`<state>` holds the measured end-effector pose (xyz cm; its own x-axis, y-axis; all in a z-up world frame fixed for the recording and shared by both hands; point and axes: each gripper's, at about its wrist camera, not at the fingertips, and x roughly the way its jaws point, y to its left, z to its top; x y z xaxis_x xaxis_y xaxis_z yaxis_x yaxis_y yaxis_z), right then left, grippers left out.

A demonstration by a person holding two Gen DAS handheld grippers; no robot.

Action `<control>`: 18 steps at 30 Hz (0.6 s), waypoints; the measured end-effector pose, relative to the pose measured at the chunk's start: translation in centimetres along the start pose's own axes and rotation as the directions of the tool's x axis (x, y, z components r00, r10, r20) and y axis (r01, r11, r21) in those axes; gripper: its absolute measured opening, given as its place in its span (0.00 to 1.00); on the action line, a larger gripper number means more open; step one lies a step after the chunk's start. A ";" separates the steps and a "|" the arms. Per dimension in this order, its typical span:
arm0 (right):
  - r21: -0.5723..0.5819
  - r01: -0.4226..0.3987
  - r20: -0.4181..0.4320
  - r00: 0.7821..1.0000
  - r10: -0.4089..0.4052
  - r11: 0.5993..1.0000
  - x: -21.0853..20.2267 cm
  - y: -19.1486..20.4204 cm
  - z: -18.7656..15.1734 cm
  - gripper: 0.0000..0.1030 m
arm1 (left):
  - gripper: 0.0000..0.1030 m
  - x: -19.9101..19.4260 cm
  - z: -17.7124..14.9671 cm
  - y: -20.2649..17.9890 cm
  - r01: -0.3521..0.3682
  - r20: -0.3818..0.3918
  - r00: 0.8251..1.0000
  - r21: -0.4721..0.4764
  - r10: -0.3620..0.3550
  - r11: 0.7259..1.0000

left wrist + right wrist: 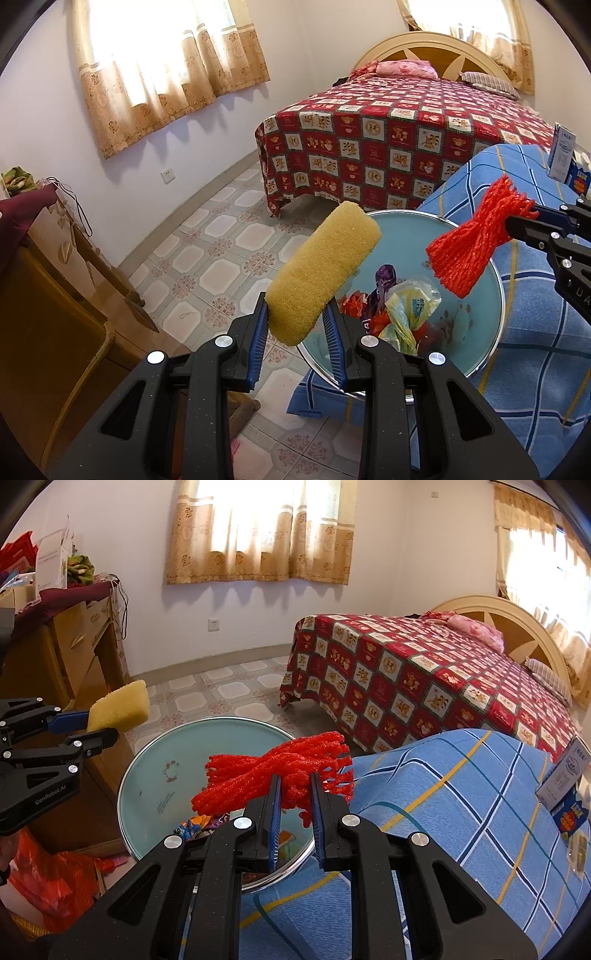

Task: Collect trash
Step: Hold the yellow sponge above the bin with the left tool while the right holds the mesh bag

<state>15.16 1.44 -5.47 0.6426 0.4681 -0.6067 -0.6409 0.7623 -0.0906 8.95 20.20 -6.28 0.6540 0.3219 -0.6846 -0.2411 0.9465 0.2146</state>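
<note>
My left gripper point(297, 314) is shut on a yellow sponge point(323, 273), which sticks up and to the right over the near rim of a light-blue basin point(476, 332). The basin holds crumpled wrappers and plastic bags point(402, 310). My right gripper point(295, 784) is shut on a red foam net sleeve point(275, 775) held above the basin point(155, 775). In the left wrist view the red net point(476, 243) hangs over the basin's right side from the right gripper point(511, 225). In the right wrist view the left gripper point(99, 725) and sponge point(120, 705) sit at the left.
The basin rests on a blue checked cloth point(461, 794) with small cartons point(565, 786) at its right. A bed with a red patterned cover point(388, 147) stands behind. A wooden cabinet point(48, 295) is at the left, and a red plastic bag point(55, 882) lies on the tiled floor point(221, 251).
</note>
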 end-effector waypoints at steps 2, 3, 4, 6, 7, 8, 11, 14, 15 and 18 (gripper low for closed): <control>-0.001 0.001 0.000 1.000 -0.001 1.000 0.0 0.0 0.0 0.15 | 0.28 0.0 0.0 0.1 -0.001 -0.001 1.000 0.001 0.001 1.000; 0.000 0.000 0.000 1.000 0.000 1.000 0.0 0.0 0.0 0.15 | 0.28 0.0 0.0 0.0 0.000 -0.001 1.000 -0.001 0.000 1.000; -0.001 0.001 0.000 1.000 -0.001 1.000 0.0 0.0 0.0 0.15 | 0.28 0.0 0.0 -0.1 0.001 -0.002 1.000 -0.001 -0.001 1.000; -0.002 -0.001 -0.001 1.000 0.001 1.000 0.0 0.0 0.0 0.15 | 0.28 0.0 0.0 -0.1 0.002 -0.001 1.000 0.000 -0.002 1.000; -0.002 0.000 -0.001 1.000 0.000 1.000 0.0 0.0 0.0 0.15 | 0.29 0.0 0.0 -0.1 0.002 -0.001 1.000 -0.001 -0.002 1.000; -0.001 0.001 0.000 1.000 -0.001 1.000 0.0 0.0 0.0 0.15 | 0.29 0.0 0.1 0.0 0.004 0.000 1.000 -0.001 -0.004 1.000; -0.003 0.000 0.000 1.000 0.000 1.000 0.1 0.0 0.0 0.16 | 0.29 -0.1 0.1 -0.4 0.009 0.003 1.000 0.000 -0.009 1.000; -0.001 -0.004 -0.003 1.000 0.004 1.000 0.1 0.0 0.0 0.17 | 0.30 -0.3 0.2 -0.9 0.023 0.009 1.000 -0.002 -0.023 1.000; -0.002 -0.005 -0.004 1.000 0.005 1.000 0.1 0.1 0.0 0.17 | 0.31 -0.3 0.2 -1.1 0.028 0.011 1.000 -0.002 -0.028 1.000; 0.003 -0.015 -0.005 1.000 0.015 1.000 0.2 0.3 0.0 0.21 | 0.34 -0.5 0.2 -1.7 0.049 0.019 0.999 0.003 -0.049 0.999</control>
<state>15.11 1.76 -5.66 0.6306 0.4771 -0.6122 -0.6493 0.7564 -0.0794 9.21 18.44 -6.16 0.6781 0.2758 -0.6812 -0.2070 0.9611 0.1830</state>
